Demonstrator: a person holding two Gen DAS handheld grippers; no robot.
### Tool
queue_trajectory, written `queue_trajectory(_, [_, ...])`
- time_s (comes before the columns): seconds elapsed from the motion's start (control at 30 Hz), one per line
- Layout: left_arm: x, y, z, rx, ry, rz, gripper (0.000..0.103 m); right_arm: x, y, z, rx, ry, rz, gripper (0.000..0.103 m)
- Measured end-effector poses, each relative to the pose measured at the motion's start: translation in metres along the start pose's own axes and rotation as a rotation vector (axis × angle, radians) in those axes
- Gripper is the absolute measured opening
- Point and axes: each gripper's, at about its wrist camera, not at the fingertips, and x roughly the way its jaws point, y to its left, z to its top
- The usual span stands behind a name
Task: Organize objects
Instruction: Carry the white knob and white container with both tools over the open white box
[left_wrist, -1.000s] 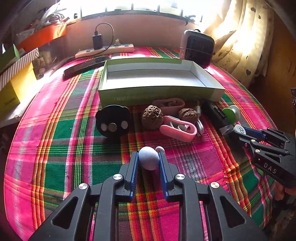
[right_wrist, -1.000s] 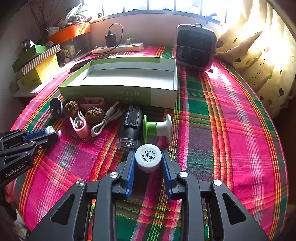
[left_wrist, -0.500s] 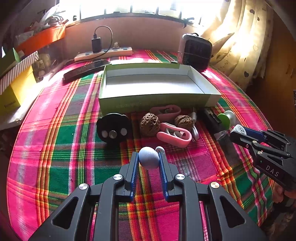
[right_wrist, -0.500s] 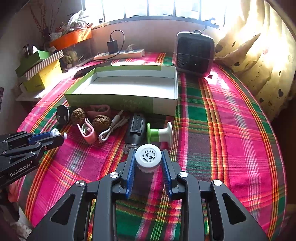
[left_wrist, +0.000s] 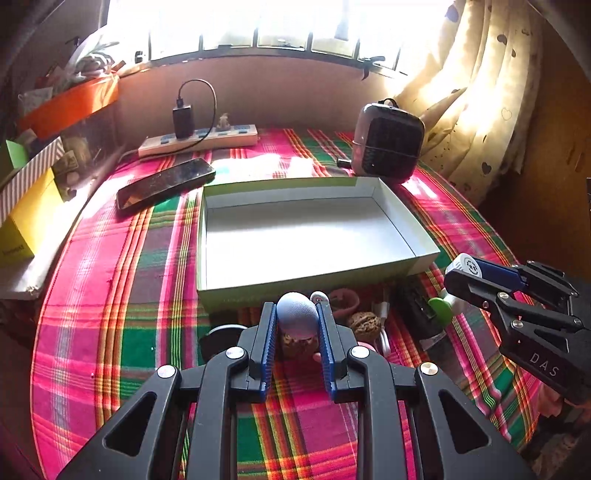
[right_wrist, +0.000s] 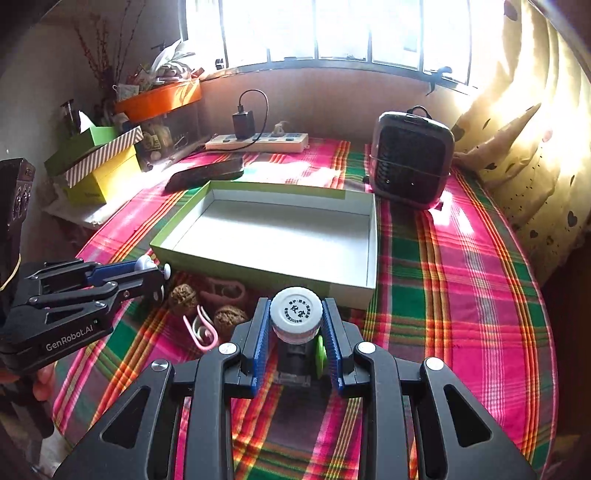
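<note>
My left gripper (left_wrist: 296, 314) is shut on a pale blue ball (left_wrist: 297, 313) with a small white knob and holds it above the clutter, just short of the front wall of the empty green-and-white box (left_wrist: 314, 271). My right gripper (right_wrist: 295, 317) is shut on a white-capped jar (right_wrist: 295, 314), raised near the box's front right corner (right_wrist: 354, 290). Each gripper shows in the other's view: the right one (left_wrist: 469, 271) and the left one (right_wrist: 155, 271). Walnuts (right_wrist: 183, 293), a pink clip (right_wrist: 201, 328), a green spool (left_wrist: 441, 308) and a black device (left_wrist: 421, 314) lie in front of the box.
A black heater (right_wrist: 412, 164) stands behind the box at the right. A phone (left_wrist: 166, 182) and a power strip (left_wrist: 199, 142) with a charger lie behind it at the left. Yellow and striped boxes (right_wrist: 99, 166) stack at the left edge. A curtain (right_wrist: 535, 129) hangs on the right.
Both grippers have risen and moved forward toward the box, each carrying its object. The box now looks closer and is seen more from above.
</note>
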Motion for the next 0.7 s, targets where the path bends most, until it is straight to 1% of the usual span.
queue_trajectory(0.07, [0.003,0.001,0.008,0.006,-0.009,0.002,0.020,0.005,-0.002,0.010,0.010,-0.005,0.011,0.028])
queue_trajectory(0.13, [0.007,0.006,0.017,-0.014,-0.003,-0.001,0.020,0.010,-0.004,0.020,0.015,-0.006,0.017,0.028])
queue_trajectory(0.27, [0.014,0.010,0.033,-0.011,-0.011,0.002,0.020,0.024,-0.009,0.038,0.023,0.001,0.013,0.028])
queue_trajectory(0.43, [0.029,0.020,0.055,-0.041,-0.011,-0.003,0.020,0.043,-0.011,0.059,0.025,0.008,0.006,0.028])
queue_trajectory(0.53, [0.042,0.021,0.065,-0.027,-0.005,0.001,0.020,0.061,-0.012,0.067,0.033,0.033,0.008,0.028])
queue_trajectory(0.6, [0.053,0.023,0.069,-0.029,0.016,-0.015,0.020,0.076,-0.014,0.071,0.042,0.058,0.013,0.028])
queue_trajectory(0.7, [0.069,0.024,0.075,-0.020,0.034,0.007,0.020,0.095,-0.018,0.074,0.054,0.085,0.011,0.028])
